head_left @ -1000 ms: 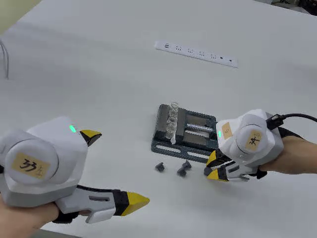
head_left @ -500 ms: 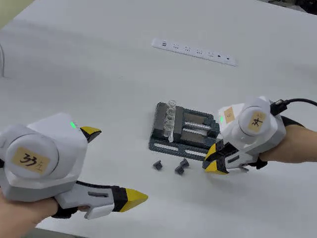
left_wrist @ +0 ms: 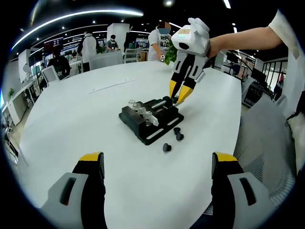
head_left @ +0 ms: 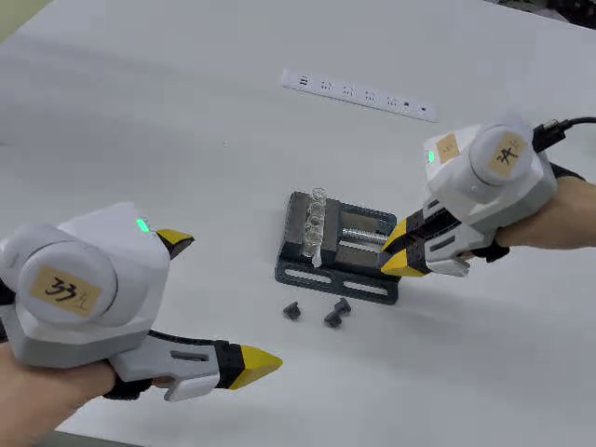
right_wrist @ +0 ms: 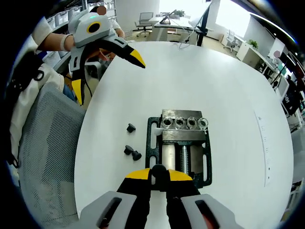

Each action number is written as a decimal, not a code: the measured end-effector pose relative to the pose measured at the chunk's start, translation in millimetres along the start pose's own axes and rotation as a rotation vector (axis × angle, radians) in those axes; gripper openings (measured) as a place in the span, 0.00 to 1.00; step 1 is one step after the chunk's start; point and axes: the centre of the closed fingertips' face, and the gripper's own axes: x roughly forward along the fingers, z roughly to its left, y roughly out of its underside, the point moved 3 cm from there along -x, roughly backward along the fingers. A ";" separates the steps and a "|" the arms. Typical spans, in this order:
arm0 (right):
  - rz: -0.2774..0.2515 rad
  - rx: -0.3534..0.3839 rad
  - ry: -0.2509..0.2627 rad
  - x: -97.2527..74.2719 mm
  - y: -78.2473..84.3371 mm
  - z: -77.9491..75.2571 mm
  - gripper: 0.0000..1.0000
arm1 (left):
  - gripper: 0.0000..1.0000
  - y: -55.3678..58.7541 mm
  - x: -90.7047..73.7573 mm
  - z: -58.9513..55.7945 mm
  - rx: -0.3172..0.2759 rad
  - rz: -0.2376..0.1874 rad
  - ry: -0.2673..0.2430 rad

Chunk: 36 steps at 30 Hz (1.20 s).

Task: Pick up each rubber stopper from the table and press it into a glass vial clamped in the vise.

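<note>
A black vise (head_left: 365,248) clamps a row of several open glass vials (head_left: 315,223) at its left end. Three dark rubber stoppers (head_left: 332,318) lie loose on the white table just in front of it. My right gripper (head_left: 397,250) hovers over the vise's right end with its jaws nearly together. A small dark stopper (right_wrist: 158,168) shows between the yellow tips, above the vise screw (right_wrist: 183,157). My left gripper (head_left: 221,300) is held open and empty, well to the left of the vise. The vials (right_wrist: 185,123) and loose stoppers (right_wrist: 131,127) lie ahead of the right jaws.
A white power strip (head_left: 358,93) lies farther back on the table (head_left: 186,140). A grey mesh chair (right_wrist: 43,157) stands off the table's near edge. People and desks fill the background room.
My right gripper has lifted from the table beside the loose stoppers and moved up and back over the vise's right end, still shut. The left gripper has hardly moved.
</note>
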 end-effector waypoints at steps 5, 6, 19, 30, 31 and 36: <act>-0.016 -0.021 0.016 -11.6 -16.9 -18.6 0.07 | 0.93 -2.2 0.9 1.0 -0.008 -0.024 -0.001; -0.021 -0.027 0.018 -12.9 -20.3 -21.5 0.07 | 0.93 -2.8 0.9 1.6 -0.011 -0.030 -0.002; -0.024 -0.080 -0.009 -13.7 -49.2 -53.3 0.07 | 0.93 -3.7 3.0 7.1 -0.040 -0.055 -0.011; -0.008 -0.122 -0.053 -0.7 -67.5 -62.7 0.07 | 0.92 -1.0 2.3 10.8 -0.060 -0.057 -0.027; -0.006 -0.125 -0.055 0.3 -68.4 -62.8 0.07 | 0.92 -0.7 2.4 10.7 -0.062 -0.057 -0.028; 0.024 -0.159 -0.081 8.0 -71.9 -61.6 0.07 | 0.92 1.7 2.3 12.9 -0.071 -0.055 -0.036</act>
